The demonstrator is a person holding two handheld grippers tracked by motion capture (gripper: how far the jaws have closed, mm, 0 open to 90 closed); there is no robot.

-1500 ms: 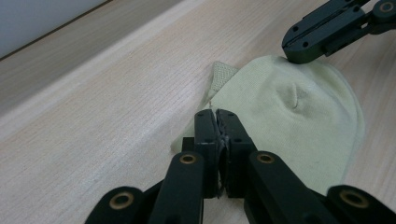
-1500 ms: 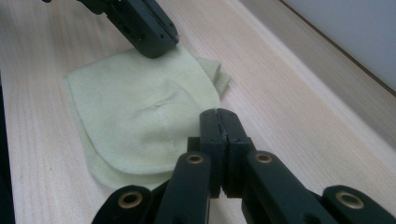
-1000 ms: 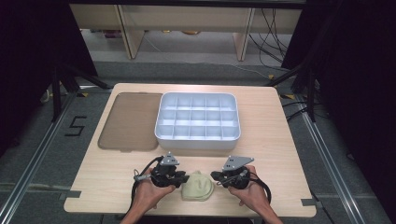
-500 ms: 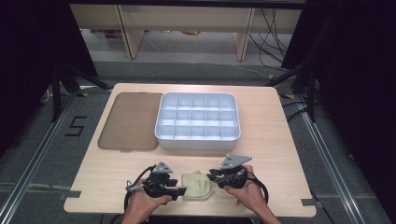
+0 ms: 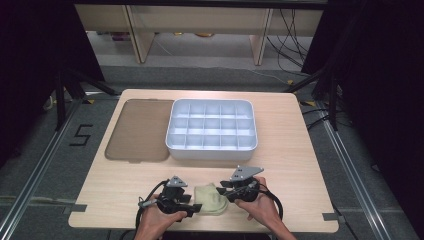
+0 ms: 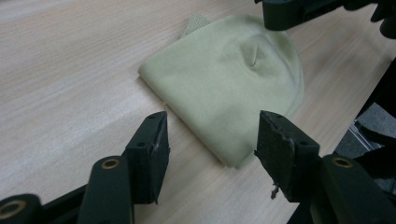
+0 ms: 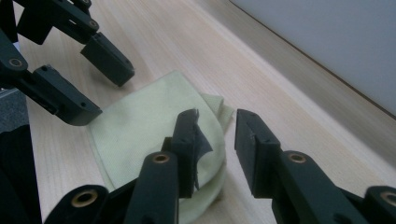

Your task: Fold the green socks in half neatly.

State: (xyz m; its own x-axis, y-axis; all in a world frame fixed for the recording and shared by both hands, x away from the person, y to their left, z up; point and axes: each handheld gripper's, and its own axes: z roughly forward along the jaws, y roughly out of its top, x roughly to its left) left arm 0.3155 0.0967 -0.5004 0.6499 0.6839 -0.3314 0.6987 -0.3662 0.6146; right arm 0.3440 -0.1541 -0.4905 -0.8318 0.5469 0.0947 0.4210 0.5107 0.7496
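Pale-green folded cloth (image 5: 210, 199) flat on table (image 5: 300, 165), between left gripper (image 6: 210, 140) and right gripper (image 7: 217, 140). Left fingers (image 6: 152, 144) apart, just been opening, cloth corner between them, unpressed. Right fingers (image 7: 254, 149) apart, just been opening, nothing gripped, beside cloth's rounded edge. Cloth underside hidden; fold layers unclear. Long axis runs gripper to gripper, slightly.

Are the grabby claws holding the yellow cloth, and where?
No. The left gripper and right gripper have just been opening; the folded cloth lies loose on the table.
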